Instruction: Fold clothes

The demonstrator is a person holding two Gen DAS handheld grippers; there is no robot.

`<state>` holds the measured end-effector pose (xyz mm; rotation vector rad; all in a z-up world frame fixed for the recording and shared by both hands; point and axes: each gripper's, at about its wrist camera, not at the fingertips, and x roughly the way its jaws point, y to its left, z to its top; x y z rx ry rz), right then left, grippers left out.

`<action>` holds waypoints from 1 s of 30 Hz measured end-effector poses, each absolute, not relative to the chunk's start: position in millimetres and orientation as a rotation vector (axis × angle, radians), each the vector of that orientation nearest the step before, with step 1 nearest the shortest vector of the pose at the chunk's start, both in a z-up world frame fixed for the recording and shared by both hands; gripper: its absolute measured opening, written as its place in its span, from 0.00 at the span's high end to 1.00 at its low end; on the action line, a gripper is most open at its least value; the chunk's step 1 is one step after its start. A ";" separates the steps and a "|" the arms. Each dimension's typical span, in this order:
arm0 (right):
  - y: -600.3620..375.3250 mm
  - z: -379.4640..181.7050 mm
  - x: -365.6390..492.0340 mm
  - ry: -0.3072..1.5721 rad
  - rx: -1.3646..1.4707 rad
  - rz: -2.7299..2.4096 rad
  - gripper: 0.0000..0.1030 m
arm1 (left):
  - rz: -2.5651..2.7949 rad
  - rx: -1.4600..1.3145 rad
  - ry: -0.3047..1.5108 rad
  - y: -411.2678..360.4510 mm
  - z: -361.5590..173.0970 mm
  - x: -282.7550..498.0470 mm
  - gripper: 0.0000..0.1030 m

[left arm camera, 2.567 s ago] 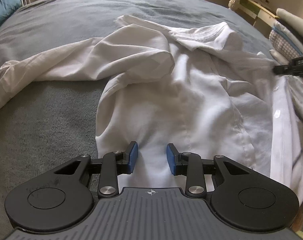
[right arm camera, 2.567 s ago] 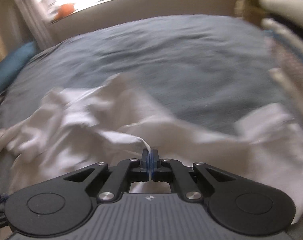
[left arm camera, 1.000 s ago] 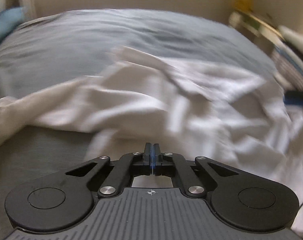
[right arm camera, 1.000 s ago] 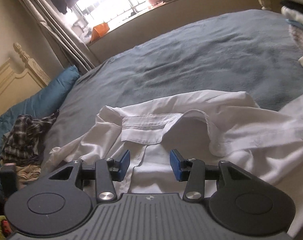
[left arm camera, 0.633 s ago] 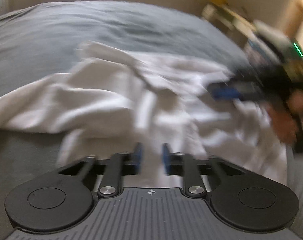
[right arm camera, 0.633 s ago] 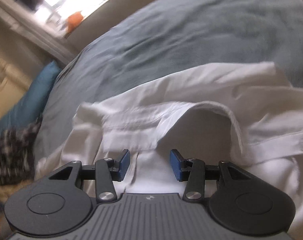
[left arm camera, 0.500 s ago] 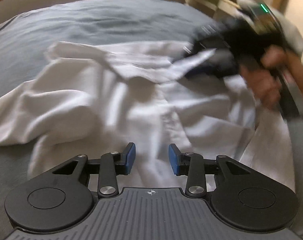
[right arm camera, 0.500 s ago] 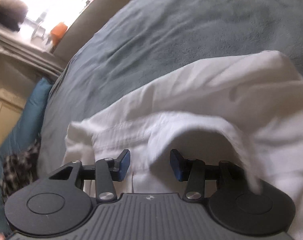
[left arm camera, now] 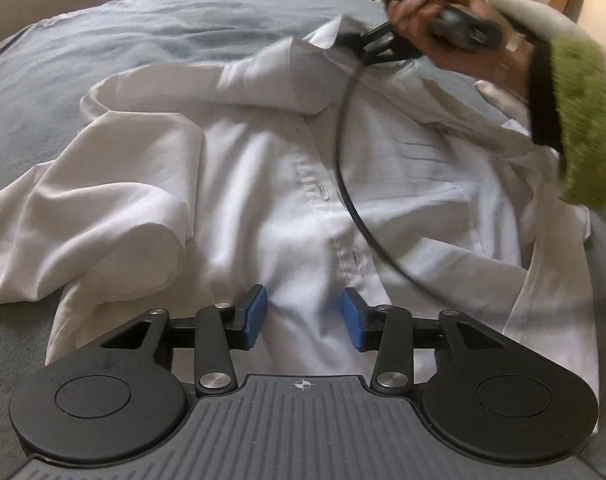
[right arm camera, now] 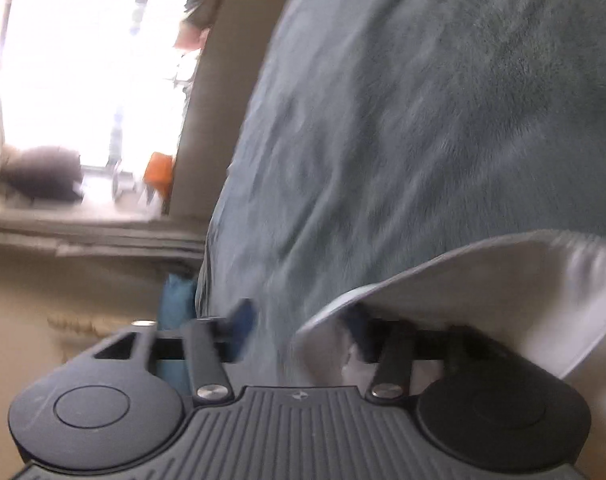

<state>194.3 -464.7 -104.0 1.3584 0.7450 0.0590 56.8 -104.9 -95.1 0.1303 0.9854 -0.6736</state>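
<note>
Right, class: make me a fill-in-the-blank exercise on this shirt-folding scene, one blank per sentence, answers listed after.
1. The shirt spread on the bed is ___ in colour.
2. The blanket under it is ___.
3. The pads on the left gripper are ___.
4. The right gripper, held in a hand, is at the shirt's ___.

Answers: white; grey; blue; collar

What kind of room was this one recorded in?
Most likely a bedroom: a white shirt lies spread on a bed covered by a grey-blue blanket, with a bright window and cluttered sill beside it.
</note>
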 end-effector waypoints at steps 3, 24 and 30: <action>-472.2 -119.7 209.4 0.739 1.479 0.035 0.30 | -0.683 0.161 0.980 -110.7 -95.7 53.4 0.47; -307.6 -67.1 197.9 1.152 0.350 0.332 0.23 | -0.641 0.339 0.807 -119.7 -88.6 15.9 0.93; -296.0 -55.2 184.3 1.155 0.259 0.251 0.98 | -0.584 0.158 0.835 -81.0 -73.4 32.1 0.94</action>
